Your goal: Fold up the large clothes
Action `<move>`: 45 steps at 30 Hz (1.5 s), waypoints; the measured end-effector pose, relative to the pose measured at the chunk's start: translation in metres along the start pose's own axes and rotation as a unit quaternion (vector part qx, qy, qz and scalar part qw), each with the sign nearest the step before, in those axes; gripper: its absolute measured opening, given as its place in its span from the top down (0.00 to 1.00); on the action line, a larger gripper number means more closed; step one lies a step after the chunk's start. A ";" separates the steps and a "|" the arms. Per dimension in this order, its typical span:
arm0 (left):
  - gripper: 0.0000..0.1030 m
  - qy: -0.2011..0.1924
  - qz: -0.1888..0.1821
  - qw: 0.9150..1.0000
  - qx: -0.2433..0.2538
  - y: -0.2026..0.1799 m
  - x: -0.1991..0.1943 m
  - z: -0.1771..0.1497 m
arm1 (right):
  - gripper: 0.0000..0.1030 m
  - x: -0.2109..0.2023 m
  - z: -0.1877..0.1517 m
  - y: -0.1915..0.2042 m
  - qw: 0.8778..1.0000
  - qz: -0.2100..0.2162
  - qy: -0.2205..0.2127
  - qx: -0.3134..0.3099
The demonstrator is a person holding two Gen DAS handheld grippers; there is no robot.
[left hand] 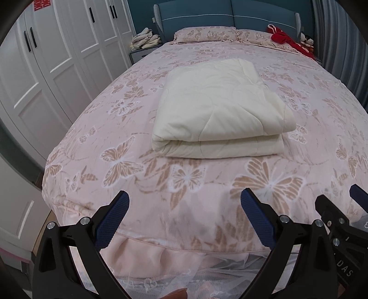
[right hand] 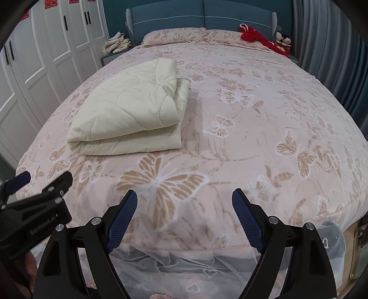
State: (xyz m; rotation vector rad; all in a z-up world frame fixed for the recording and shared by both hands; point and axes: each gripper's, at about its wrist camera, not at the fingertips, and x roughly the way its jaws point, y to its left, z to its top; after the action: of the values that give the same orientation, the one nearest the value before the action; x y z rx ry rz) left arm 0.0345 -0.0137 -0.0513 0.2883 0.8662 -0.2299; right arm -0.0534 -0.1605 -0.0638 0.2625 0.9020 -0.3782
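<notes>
Two handheld grippers are hovering side by side at the foot of a bed [left hand: 76, 142], both pointing up its length toward the teal headboard [left hand: 225, 18]. The left gripper [left hand: 184, 220] is showing its blue-padded jaws spread wide apart, clamping nothing; the right gripper [right hand: 184, 218] is likewise standing wide open and empty.

A cream quilted blanket [left hand: 218, 110] is lying on the pink butterfly-print bedspread [left hand: 188, 177], already folded into a thick, layered rectangle. It is sitting ahead of both grippers, well apart from them, around the middle of the bed. Its rounded folded edge is facing the grippers and running across the bed from side to side.

From the left wrist camera the blanket is appearing almost straight ahead. From the right wrist camera it is appearing ahead and off to the left [right hand: 128, 108], its stacked loose edges showing on the side nearer the right gripper. The left gripper seems the more directly lined up with it, though any further fold would likely need both reaching forward to opposite ends.
</notes>
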 end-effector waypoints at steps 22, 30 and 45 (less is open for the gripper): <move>0.08 -0.009 0.013 1.000 0.002 -0.002 -0.002 -0.024 | 0.20 -0.003 -0.018 0.009 1.000 -0.019 -0.006 -0.003; 0.08 -0.019 0.022 1.000 -0.002 -0.001 -0.005 -0.025 | 0.20 -0.004 -0.020 0.012 1.000 -0.022 -0.009 -0.006; 0.08 -0.018 0.014 1.000 -0.017 0.004 -0.007 -0.029 | 0.20 -0.010 -0.024 0.016 0.999 -0.027 -0.017 -0.011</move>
State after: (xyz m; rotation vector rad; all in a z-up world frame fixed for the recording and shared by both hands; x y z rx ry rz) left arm 0.0108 0.0010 -0.0633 0.2638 0.8293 -0.1944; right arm -0.0693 -0.1346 -0.0690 0.2107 0.8810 -0.4213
